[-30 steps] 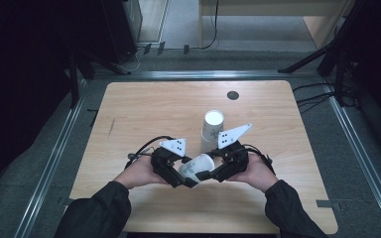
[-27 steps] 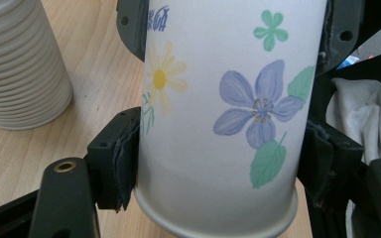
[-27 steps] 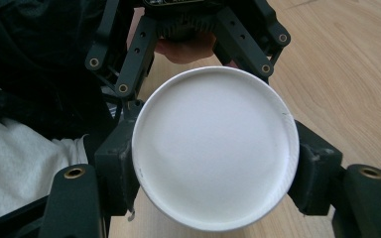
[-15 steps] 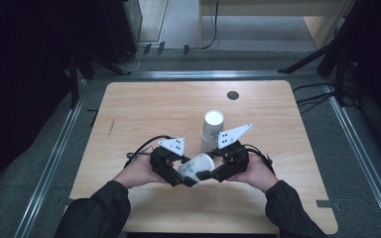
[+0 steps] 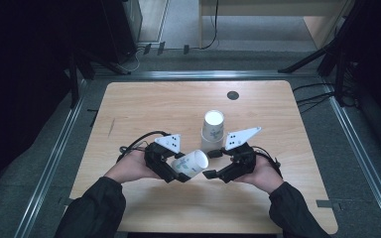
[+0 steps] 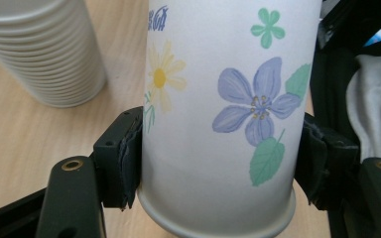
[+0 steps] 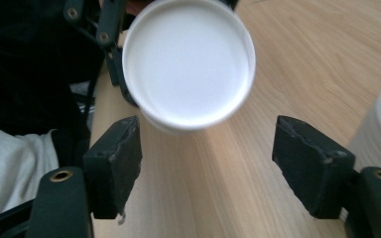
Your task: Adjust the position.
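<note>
A stack of paper cups (image 5: 212, 130) stands on the wooden table (image 5: 144, 109).

A light wooden table (image 5: 144, 106) with rounded corners is seen on a grey floor (image 5: 49, 148). 1 stack of white paper cups (image 5: 212, 130) stands upright near its middle, and a small dark round disc (image 5: 232, 95) is set near the far edge.

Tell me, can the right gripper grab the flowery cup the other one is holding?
Probably yes. The right gripper stands open, with the flowery cup's open mouth just ahead and nothing between them. The left gripper holds the cup lower down by its sides.
</note>
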The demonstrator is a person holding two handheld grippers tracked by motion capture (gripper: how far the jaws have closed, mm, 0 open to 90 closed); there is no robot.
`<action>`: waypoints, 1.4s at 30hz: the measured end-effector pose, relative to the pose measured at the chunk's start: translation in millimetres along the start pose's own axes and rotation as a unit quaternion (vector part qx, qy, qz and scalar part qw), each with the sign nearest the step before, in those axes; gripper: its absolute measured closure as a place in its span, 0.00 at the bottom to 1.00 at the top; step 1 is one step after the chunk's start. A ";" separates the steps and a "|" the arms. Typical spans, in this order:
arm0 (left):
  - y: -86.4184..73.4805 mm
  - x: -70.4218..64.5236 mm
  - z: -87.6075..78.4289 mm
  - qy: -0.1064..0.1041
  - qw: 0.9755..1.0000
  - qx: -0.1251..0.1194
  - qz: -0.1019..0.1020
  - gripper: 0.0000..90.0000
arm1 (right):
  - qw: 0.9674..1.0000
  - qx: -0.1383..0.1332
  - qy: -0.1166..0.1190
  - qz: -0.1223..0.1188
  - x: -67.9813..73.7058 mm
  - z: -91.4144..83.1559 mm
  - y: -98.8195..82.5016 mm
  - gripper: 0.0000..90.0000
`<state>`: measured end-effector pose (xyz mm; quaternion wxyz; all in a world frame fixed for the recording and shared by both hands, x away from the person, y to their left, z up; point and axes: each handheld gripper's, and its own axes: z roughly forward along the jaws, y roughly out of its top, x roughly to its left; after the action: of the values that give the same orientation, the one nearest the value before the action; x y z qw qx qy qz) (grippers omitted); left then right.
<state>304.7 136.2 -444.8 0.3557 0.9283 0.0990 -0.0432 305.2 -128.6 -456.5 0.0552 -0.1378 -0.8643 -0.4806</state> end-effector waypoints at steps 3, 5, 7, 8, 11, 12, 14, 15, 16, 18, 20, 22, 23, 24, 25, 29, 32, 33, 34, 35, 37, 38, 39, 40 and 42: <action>2.8 1.4 -3.0 0.018 1.000 0.017 0.006 0.32 | 1.000 -0.003 -0.006 0.004 -0.4 -2.3 -4.8 0.32; 4.7 2.1 -3.8 0.032 0.999 0.028 0.013 0.32 | 1.000 -0.009 -0.017 0.004 -0.9 -2.4 -9.5 0.32; 6.2 2.6 -3.7 0.031 0.999 0.040 0.014 0.32 | 1.000 -0.011 -0.023 0.007 -0.8 -2.2 -11.0 0.32; 8.0 1.3 -2.1 0.031 0.998 0.053 0.024 0.32 | 0.999 -0.012 -0.041 0.011 -0.7 0.2 -15.6 0.32; 10.8 0.9 1.5 0.017 0.997 0.069 0.030 0.32 | 0.998 -0.014 -0.061 0.007 0.2 5.1 -20.3 0.31; 11.4 0.8 2.8 0.016 0.997 0.074 0.030 0.32 | 0.998 -0.013 -0.062 0.002 1.1 6.5 -21.2 0.30; 12.9 1.7 6.5 0.013 0.995 0.091 0.033 0.32 | 0.998 -0.010 -0.058 0.000 3.6 8.8 -21.9 0.29; 13.1 2.2 8.1 0.013 0.994 0.098 0.034 0.32 | 0.999 -0.011 -0.053 -0.003 4.4 9.8 -22.3 0.28; 13.3 3.0 9.4 0.011 0.994 0.107 0.036 0.32 | 0.999 -0.009 -0.048 -0.002 5.6 10.6 -22.7 0.27; 13.4 3.9 12.3 0.008 0.993 0.114 0.035 0.32 | 0.999 -0.010 -0.037 -0.004 6.7 11.9 -23.5 0.25; 14.5 4.4 15.2 0.005 0.992 0.123 0.037 0.32 | 0.999 -0.007 -0.035 -0.008 9.4 12.7 -24.0 0.22; 15.6 3.7 18.2 0.006 0.991 0.130 0.040 0.32 | 0.999 -0.009 -0.032 -0.011 9.8 13.4 -24.0 0.20; 16.4 3.4 19.5 0.005 0.990 0.137 0.042 0.32 | 0.999 -0.010 -0.030 -0.010 9.5 13.7 -23.8 0.20; 17.1 3.4 20.4 0.005 0.989 0.142 0.047 0.32 | 0.999 -0.011 -0.031 -0.006 9.0 14.4 -23.3 0.20; 17.7 3.0 21.3 0.006 0.988 0.146 0.044 0.32 | 0.999 -0.010 -0.033 -0.004 8.9 14.9 -22.7 0.20; 23.2 3.1 22.1 0.002 0.985 0.162 0.052 0.32 | 1.000 -0.015 -0.022 -0.005 8.5 18.0 -19.8 0.19; 27.7 3.0 18.9 0.000 0.984 0.171 0.056 0.33 | 1.000 -0.017 -0.019 -0.010 9.7 19.4 -16.2 0.19; 29.5 3.9 17.6 -0.005 0.983 0.176 0.057 0.33 | 1.000 -0.021 -0.017 -0.012 9.9 19.9 -14.5 0.19; 31.4 4.4 16.7 -0.001 0.982 0.181 0.060 0.33 | 1.000 -0.021 -0.014 -0.012 9.8 20.0 -13.4 0.18; 33.5 5.3 16.1 -0.001 0.981 0.188 0.056 0.33 | 1.000 -0.023 -0.012 -0.012 9.4 20.5 -12.4 0.18; 36.9 7.0 16.4 0.005 0.978 0.200 0.055 0.33 | 1.000 -0.023 -0.013 -0.012 8.9 21.5 -10.7 0.18; 37.8 6.8 16.4 0.010 0.977 0.204 0.056 0.33 | 1.000 -0.023 -0.013 -0.010 8.4 22.6 -9.5 0.18; 37.5 6.3 16.6 0.011 0.978 0.202 0.056 0.33 | 1.000 -0.025 -0.012 -0.013 7.4 23.9 -8.6 0.18; 36.3 4.8 16.7 0.012 0.978 0.202 0.058 0.33 | 1.000 -0.024 -0.012 -0.010 7.4 24.6 -8.1 0.18; 32.8 2.1 17.3 0.008 0.978 0.201 0.061 0.33 | 1.000 -0.023 -0.009 -0.010 6.8 27.8 -6.7 0.18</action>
<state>313.6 101.1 -436.7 0.1627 0.9856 0.0341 -0.0325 297.8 -107.2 -475.2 0.0393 -0.1343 -0.8546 -0.5001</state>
